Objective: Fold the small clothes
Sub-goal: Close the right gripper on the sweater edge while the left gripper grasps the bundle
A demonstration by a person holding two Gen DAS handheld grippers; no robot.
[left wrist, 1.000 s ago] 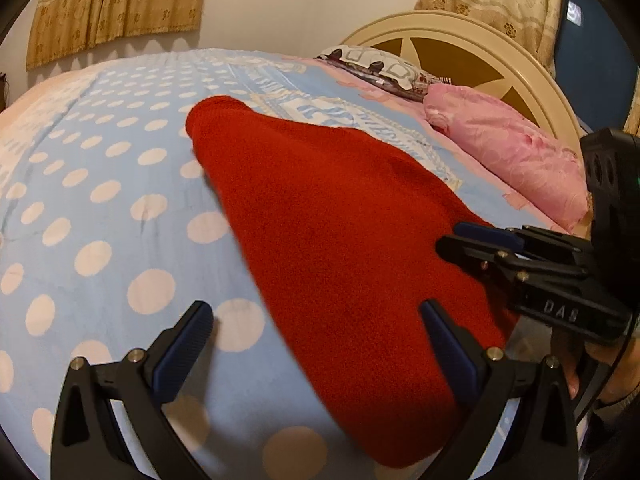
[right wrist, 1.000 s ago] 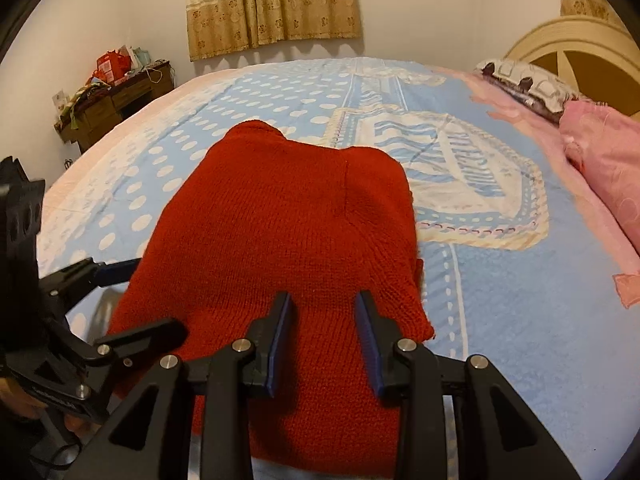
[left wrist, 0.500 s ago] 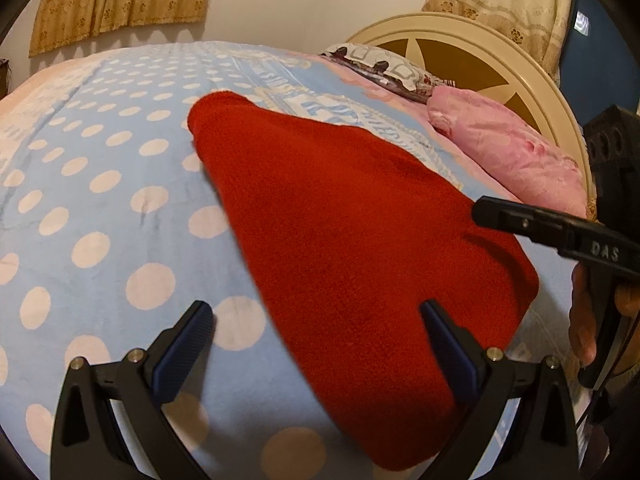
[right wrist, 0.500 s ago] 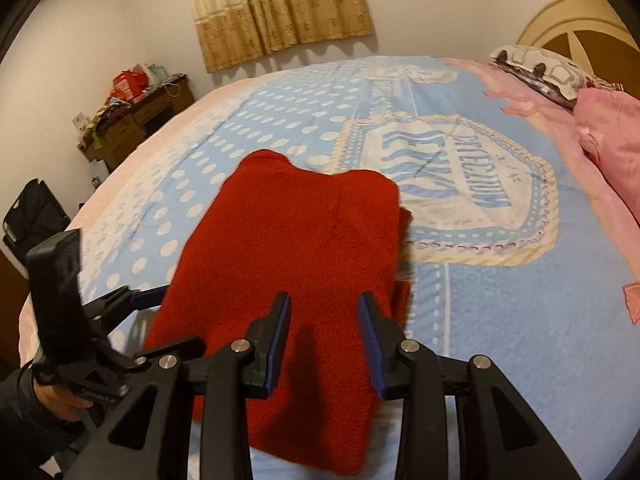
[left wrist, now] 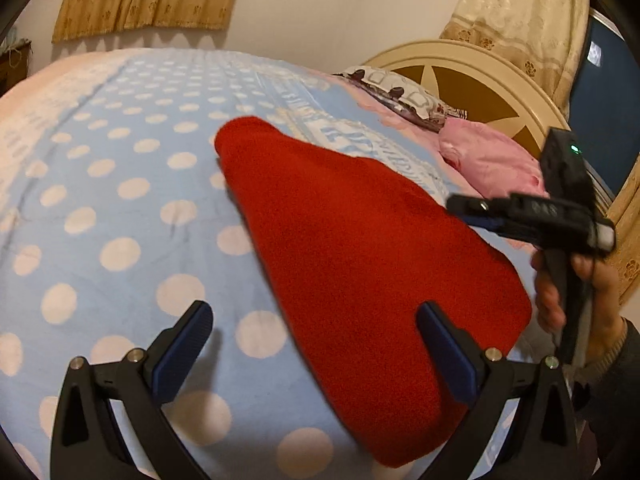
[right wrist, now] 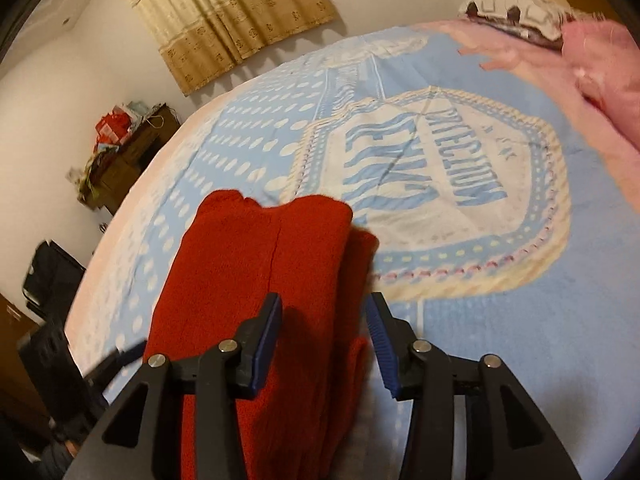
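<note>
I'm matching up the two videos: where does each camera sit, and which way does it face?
Left wrist: on the left gripper, looking down across the folded red knitted garment toward the cream headboard; the person's right hand shows.
Right wrist: on the right gripper, facing over the garment toward the beige curtain; no hand clearly shows.
Shared: garment, blue polka-dot bedspread, pink pillow.

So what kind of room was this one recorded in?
A bedroom, most likely: the red garment lies on a bed with a polka-dot blanket, pillows against an arched headboard, and curtains on the wall.
</note>
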